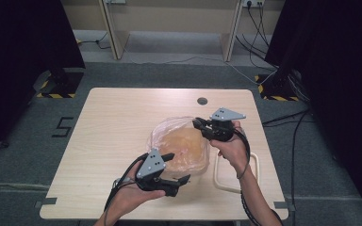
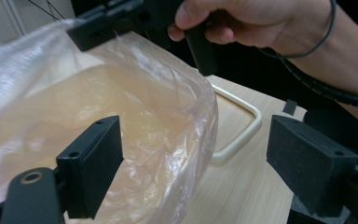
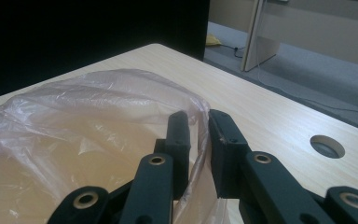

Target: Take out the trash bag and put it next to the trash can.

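One thin, clear plastic bag [image 1: 181, 146] lies crumpled on the pale wood surface [image 1: 113, 122], light, soft and slippery, best pinched at its rim. Right hand-held gripper [image 1: 199, 123] clamps that rim; left hand-held gripper [image 1: 178, 167] gapes empty just beside the bag's near edge.

Bag [image 1: 181, 146] on table [image 1: 118, 136], beside handle [image 1: 238, 188].

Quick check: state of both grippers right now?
Left gripper: open, holding nothing, beside the clear crinkled plastic bag.
Right gripper: shut on the bag's rim.
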`<action>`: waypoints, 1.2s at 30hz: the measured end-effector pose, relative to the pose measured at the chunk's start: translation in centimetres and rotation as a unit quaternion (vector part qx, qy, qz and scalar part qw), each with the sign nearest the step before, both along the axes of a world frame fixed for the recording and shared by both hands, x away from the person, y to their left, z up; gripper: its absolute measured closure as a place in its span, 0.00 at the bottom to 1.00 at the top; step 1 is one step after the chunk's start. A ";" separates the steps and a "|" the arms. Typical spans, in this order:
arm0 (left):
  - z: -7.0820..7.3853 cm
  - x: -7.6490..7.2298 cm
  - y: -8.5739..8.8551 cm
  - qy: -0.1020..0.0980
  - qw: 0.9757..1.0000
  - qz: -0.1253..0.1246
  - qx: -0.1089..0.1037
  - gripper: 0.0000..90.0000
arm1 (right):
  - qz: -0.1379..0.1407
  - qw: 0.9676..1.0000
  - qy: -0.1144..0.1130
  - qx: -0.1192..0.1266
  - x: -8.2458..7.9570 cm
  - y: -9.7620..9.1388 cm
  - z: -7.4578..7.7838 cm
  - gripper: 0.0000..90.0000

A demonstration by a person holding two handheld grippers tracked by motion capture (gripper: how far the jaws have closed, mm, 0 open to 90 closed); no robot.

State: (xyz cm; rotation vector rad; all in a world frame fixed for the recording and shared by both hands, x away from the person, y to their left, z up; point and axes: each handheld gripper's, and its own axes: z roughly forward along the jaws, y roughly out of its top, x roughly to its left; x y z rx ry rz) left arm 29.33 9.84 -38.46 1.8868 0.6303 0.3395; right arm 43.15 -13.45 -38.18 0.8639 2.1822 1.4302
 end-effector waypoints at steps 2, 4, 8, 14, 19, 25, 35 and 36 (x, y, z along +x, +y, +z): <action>-0.6 0.6 -0.3 0.003 1.000 0.000 0.016 0.20 | -0.001 1.000 -0.001 0.001 0.0 -0.1 0.0 0.88; -0.8 0.9 -0.5 0.004 1.000 0.000 0.023 0.20 | 0.000 1.000 -0.002 0.002 0.0 -0.1 0.0 0.88; -1.3 1.5 -1.1 0.002 0.999 -0.003 0.033 0.20 | 0.001 1.000 -0.002 0.002 0.0 -0.1 0.1 0.88; -1.9 1.6 -1.7 -0.001 0.999 -0.012 0.051 0.33 | 0.002 1.000 -0.001 0.002 0.0 -0.1 0.0 0.88; -1.9 1.7 -1.5 -0.005 0.998 -0.016 0.055 0.53 | 0.001 1.000 0.000 0.004 0.0 0.0 -0.1 0.87; -1.5 1.6 -1.3 -0.012 0.999 -0.022 0.048 0.75 | -0.001 1.000 -0.001 0.007 0.1 0.0 -0.1 0.87; 0.3 1.1 -0.5 -0.027 0.998 -0.041 0.030 0.95 | -0.004 1.000 -0.015 0.020 -0.6 -0.1 0.9 0.85; 0.5 1.0 -0.5 -0.028 0.998 -0.043 0.027 0.95 | -0.005 1.000 -0.015 0.023 -0.7 -0.1 1.1 0.83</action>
